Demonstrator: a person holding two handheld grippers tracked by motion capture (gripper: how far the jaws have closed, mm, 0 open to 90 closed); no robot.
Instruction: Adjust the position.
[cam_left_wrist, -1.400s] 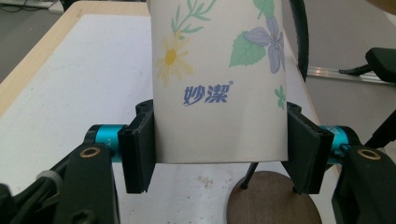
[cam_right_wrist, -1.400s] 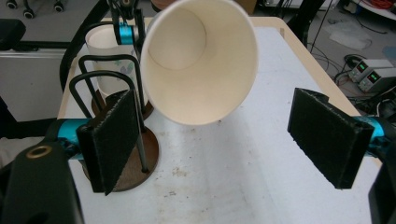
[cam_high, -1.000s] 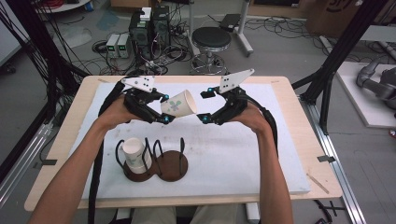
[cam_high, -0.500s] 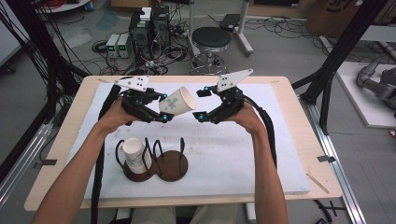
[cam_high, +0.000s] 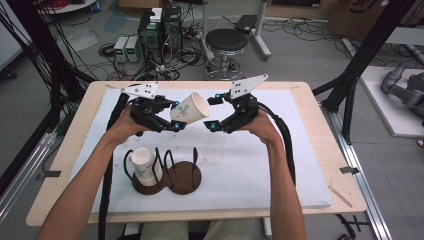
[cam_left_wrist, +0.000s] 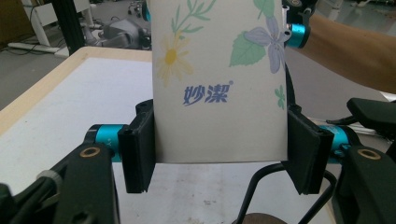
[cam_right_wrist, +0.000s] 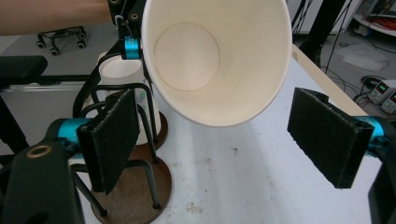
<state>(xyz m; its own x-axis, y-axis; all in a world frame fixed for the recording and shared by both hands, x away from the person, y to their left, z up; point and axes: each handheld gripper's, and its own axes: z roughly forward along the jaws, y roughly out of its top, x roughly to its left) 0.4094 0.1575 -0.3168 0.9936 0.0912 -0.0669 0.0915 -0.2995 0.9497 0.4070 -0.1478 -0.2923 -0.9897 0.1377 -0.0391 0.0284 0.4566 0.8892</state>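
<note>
high view: second cup (cam_high: 143, 165) sits in wire rack (cam_high: 172, 165).

A flowered paper cup (cam_left_wrist: 219, 88) fills the middle and top of the frame, clamped near its base between the left gripper (cam_left_wrist: 224, 154)'s two black jaws. A forearm (cam_left_wrist: 355, 53) crosses the upper right; white table (cam_left_wrist: 70, 102) lies at left.

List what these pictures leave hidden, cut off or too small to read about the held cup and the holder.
- Paper cup: the left gripper view's top edge cuts off its rim.
- Left claw: in the right gripper view, the cup hides most of it.
- Cup holder: in the left gripper view, only a wire loop and base edge show.
- Cup in the holder: print too small in the high view.
</note>
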